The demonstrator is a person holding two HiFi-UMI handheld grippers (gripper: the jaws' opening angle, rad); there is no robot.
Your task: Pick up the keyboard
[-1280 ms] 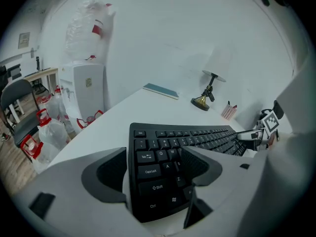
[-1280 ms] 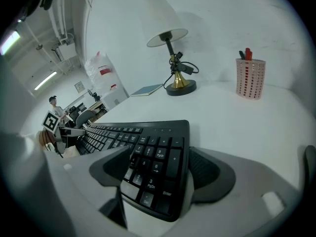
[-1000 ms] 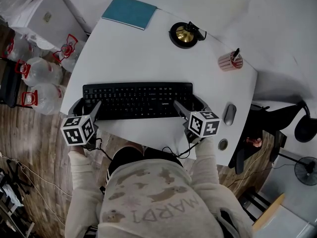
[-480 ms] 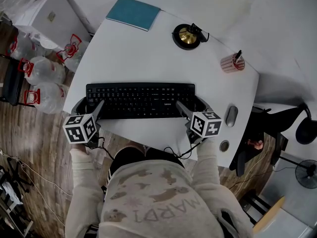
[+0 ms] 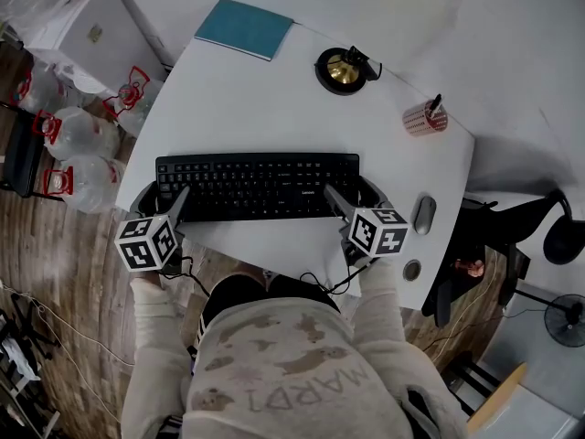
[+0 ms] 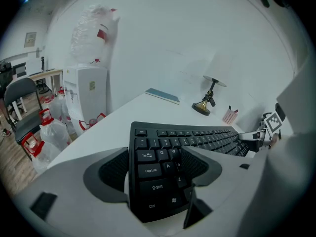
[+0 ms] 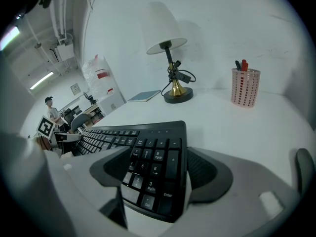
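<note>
A black keyboard (image 5: 256, 186) lies across the near part of the white table (image 5: 247, 99). My left gripper (image 5: 164, 197) clasps its left end: in the left gripper view the keyboard (image 6: 197, 139) runs between the two jaws of that gripper (image 6: 158, 164), one pad outside the end and one over the letter keys. My right gripper (image 5: 352, 195) holds the right end the same way, and in the right gripper view the number pad of the keyboard (image 7: 148, 137) sits between the jaws of that gripper (image 7: 158, 169). I cannot tell whether the keyboard is off the table.
A grey mouse (image 5: 424, 215) lies just right of the keyboard. Behind it stand a brass-based lamp (image 5: 343, 67), a pink pen cup (image 5: 423, 117) and a teal notebook (image 5: 245, 26). Water bottles (image 5: 78, 131) stand on the floor to the left.
Nothing clear has moved: both grippers stay on the keyboard's ends; only the head view has shifted a little.
</note>
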